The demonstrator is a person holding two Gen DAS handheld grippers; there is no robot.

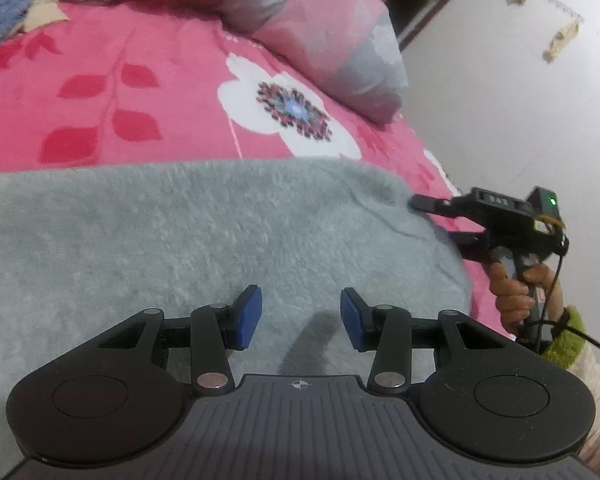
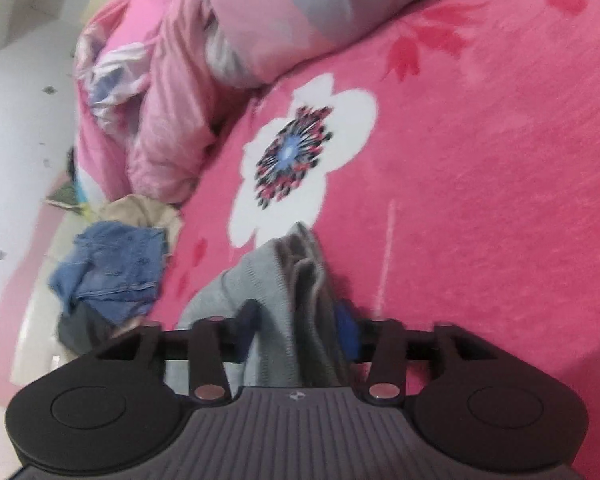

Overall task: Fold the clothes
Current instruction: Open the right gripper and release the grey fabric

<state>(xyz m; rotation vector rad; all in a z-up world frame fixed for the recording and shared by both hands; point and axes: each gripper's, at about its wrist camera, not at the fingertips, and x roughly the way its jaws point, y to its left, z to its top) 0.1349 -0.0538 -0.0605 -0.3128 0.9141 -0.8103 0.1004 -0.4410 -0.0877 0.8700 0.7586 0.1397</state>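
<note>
- Left wrist view: bed (image 1: 148,120) covered by a pink sheet with red leaf prints and a big white flower (image 1: 288,116); white wall to the right.
- Grey fuzzy garment (image 1: 180,232) spread flat across the near part of the bed, under the left tongs (image 1: 301,316).
- Left tongs stand apart with nothing between the blue pads, just over the grey fabric.
- Right tongs (image 1: 432,216) at the garment's right edge, one finger above the fabric, one below; a hand (image 1: 512,284) with a green cuff holds the handle.
- Pink-grey pillow (image 1: 340,40) and a bunched pink quilt at the far side; denim piece (image 1: 0,4) top left.
- Right wrist view: same pink sheet, blurred; white floor to the left.
- Right tongs (image 2: 296,328) have a bunched fold of the grey garment (image 2: 284,300) between the fingers; pads mostly hidden by cloth, so cannot tell whether they press on it.
- Blue denim clothes (image 2: 112,268) and a beige piece piled at the left bed edge; pink quilt (image 2: 160,112) and pillow behind.
</note>
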